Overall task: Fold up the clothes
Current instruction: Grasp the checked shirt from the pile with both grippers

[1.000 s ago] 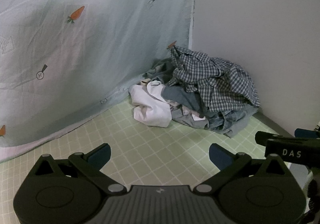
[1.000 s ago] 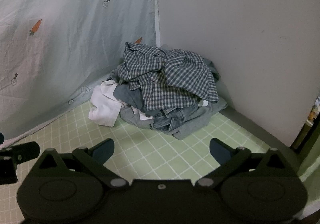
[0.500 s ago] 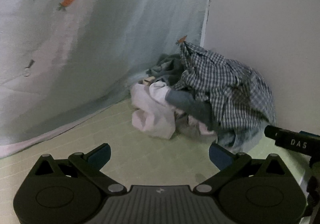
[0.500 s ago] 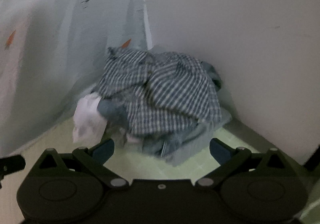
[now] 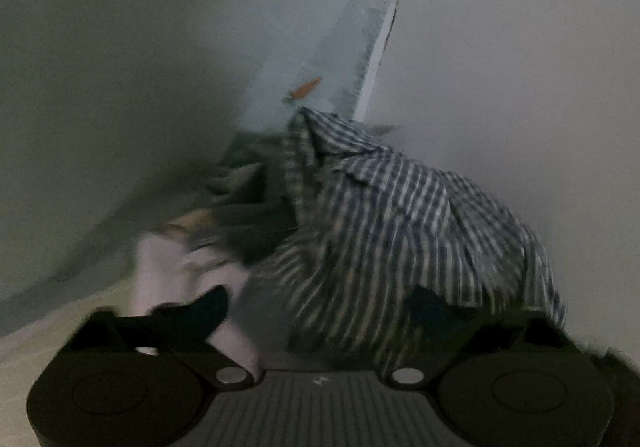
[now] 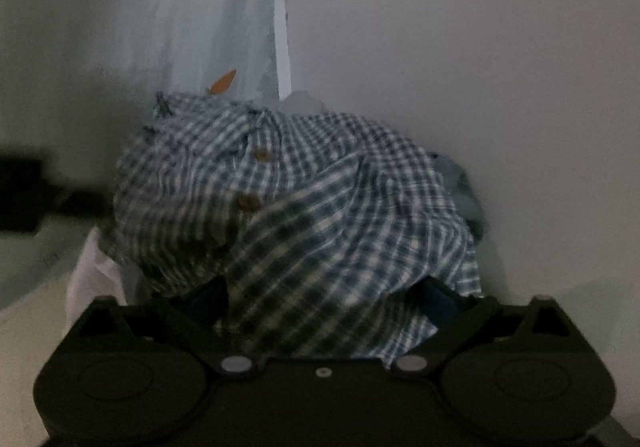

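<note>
Both wrist views look forward and slightly down from close range into the room corner. Each frames the checked shirt point(image 5: 400, 215) point(image 6: 304, 199) on the pile; the right wrist view faces it more squarely.

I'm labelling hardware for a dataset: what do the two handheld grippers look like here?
Both look alike: a black body with two round housings, silver pivot screws, and dark blue fingertip pads. The left gripper has a grey ribbed centre panel with a small logo; the right gripper has a plain black centre.

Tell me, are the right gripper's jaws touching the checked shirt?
Cannot tell. In the right wrist view the open right gripper sits against the checked shirt, but blur hides any contact or gap.
</note>
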`<state>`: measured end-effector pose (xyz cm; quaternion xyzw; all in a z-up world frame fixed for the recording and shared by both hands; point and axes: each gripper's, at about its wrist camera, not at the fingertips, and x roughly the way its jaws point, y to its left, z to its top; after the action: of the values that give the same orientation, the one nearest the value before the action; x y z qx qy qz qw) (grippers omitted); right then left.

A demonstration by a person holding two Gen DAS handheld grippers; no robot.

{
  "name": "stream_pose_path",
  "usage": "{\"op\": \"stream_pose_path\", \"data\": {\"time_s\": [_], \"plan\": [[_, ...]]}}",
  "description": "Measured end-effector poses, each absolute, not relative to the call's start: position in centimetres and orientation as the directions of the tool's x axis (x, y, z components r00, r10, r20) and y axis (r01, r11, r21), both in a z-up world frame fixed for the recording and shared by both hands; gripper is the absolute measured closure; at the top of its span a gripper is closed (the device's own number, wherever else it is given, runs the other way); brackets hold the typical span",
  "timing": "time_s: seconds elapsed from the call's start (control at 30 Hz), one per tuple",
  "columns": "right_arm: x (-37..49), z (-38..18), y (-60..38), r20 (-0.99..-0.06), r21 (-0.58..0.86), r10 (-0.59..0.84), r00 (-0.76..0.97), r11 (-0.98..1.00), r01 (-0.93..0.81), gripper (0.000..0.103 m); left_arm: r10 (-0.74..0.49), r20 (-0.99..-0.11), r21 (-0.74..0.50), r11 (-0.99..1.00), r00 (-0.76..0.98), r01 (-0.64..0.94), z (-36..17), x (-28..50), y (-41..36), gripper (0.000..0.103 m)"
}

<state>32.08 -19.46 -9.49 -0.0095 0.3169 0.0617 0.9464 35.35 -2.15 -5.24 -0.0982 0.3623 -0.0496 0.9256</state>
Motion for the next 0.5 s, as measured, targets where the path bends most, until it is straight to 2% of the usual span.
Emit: {"op": "stream_pose_path", "data": {"time_s": [0.03, 0.07, 0.1, 0.13, 0.17, 0.2, 0.23, 0.27, 0.33, 0.5], "plan": [[32.2, -9.8, -19.3, -0.605, 0.009, 0.113, 0.788, 0.991, -0.135, 0.022, -0.186, -0.664, -0.241, 0.97, 0.725, 0.028, -5.8, 36.5, -2.3, 0.037], [32.2, -10.0, -19.3, -0.605, -0.004, 0.113, 0.788, 0.989, -0.145, 0.025, -0.196, -0.664, -0.251, 0.968, 0.722, 0.031, -6.0, 36.9, -2.4, 0.053], [32.1, -10.1, -19.3, -0.601, -0.018, 0.111, 0.792, 0.988, -0.152, 0.03, -0.205, -0.664, -0.26, 0.965, 0.719, 0.035, -6.3, 37.3, -2.5, 0.061], [31.9, -10.1, -19.3, -0.595, -0.03, 0.11, 0.796, 0.987, -0.158, 0.041, -0.215, -0.664, -0.27, 0.962, 0.716, 0.038, -6.5, 37.7, -2.5, 0.074], [31.6, -9.9, -19.4, -0.587, -0.036, 0.11, 0.802, 0.986, -0.161, 0.046, -0.224, -0.664, -0.279, 0.959, 0.713, 0.041, -6.7, 38.2, -2.6, 0.082], [31.2, -9.7, -19.6, -0.576, -0.041, 0.109, 0.81, 0.986, -0.162, 0.059, -0.232, -0.662, -0.287, 0.957, 0.713, 0.045, -6.9, 38.4, -2.7, 0.085], [30.6, -9.2, -19.7, -0.561, -0.044, 0.113, 0.82, 0.985, -0.166, 0.07, -0.234, -0.651, -0.288, 0.956, 0.722, 0.049, -6.5, 38.0, -2.5, 0.093], [29.9, -8.5, -19.7, -0.542, -0.041, 0.123, 0.831, 0.984, -0.173, 0.074, -0.231, -0.642, -0.286, 0.957, 0.731, 0.051, -6.1, 37.5, -2.3, 0.097], [28.5, -7.1, -19.7, -0.504, -0.036, 0.144, 0.852, 0.982, -0.187, 0.083, -0.223, -0.622, -0.279, 0.959, 0.75, 0.053, -5.2, 36.4, -1.9, 0.098], [24.9, -3.7, -19.8, -0.404, -0.027, 0.194, 0.894, 0.974, -0.223, 0.086, -0.139, -0.565, -0.24, 0.971, 0.814, -0.001, -1.2, 31.4, -0.1, 0.099]]}}
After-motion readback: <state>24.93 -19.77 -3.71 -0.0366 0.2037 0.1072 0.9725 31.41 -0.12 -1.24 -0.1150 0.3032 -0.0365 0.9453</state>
